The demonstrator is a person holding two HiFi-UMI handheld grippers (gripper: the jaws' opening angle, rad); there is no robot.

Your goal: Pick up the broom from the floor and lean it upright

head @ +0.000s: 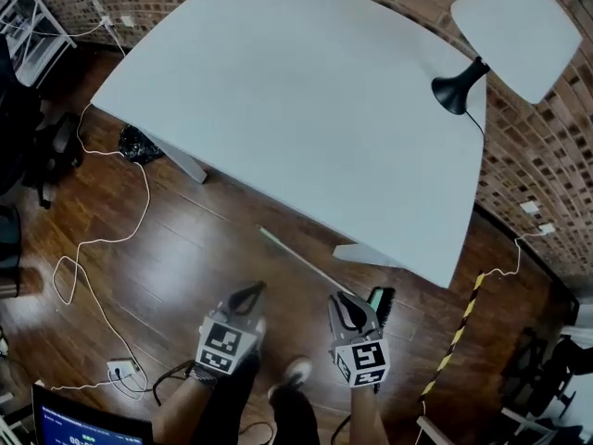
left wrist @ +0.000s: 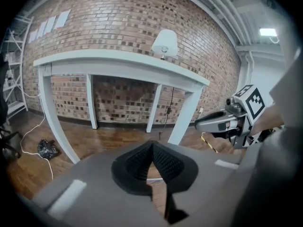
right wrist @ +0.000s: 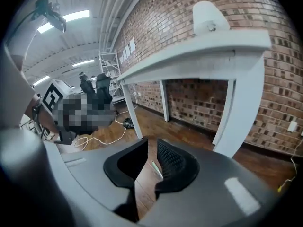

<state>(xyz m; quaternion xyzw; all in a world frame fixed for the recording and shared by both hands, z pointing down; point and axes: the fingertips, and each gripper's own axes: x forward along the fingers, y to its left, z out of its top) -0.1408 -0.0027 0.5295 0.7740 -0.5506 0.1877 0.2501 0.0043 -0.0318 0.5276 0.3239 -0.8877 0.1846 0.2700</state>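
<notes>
**Both grippers low over the broom on the floor**

Head view: the broom (head: 306, 262) is lying flat on the wooden floor (head: 185, 248), just near of the white table (head: 296, 91). Its handle is pointing far-left and its head is lying to the right. You are holding the left gripper (head: 248, 297) near of the handle, and the right gripper (head: 350, 306) just beside the broom's head.

Left gripper view: the left gripper (left wrist: 151, 145) is showing its jaw tips meeting, with nothing held. The right gripper (left wrist: 204, 124) is hanging at the right.

Right gripper view: the right gripper (right wrist: 150, 143) is standing with its jaws apart. A pale strip of the broom (right wrist: 155, 168) is showing in the gap, and the pads are not pressing on it.
</notes>
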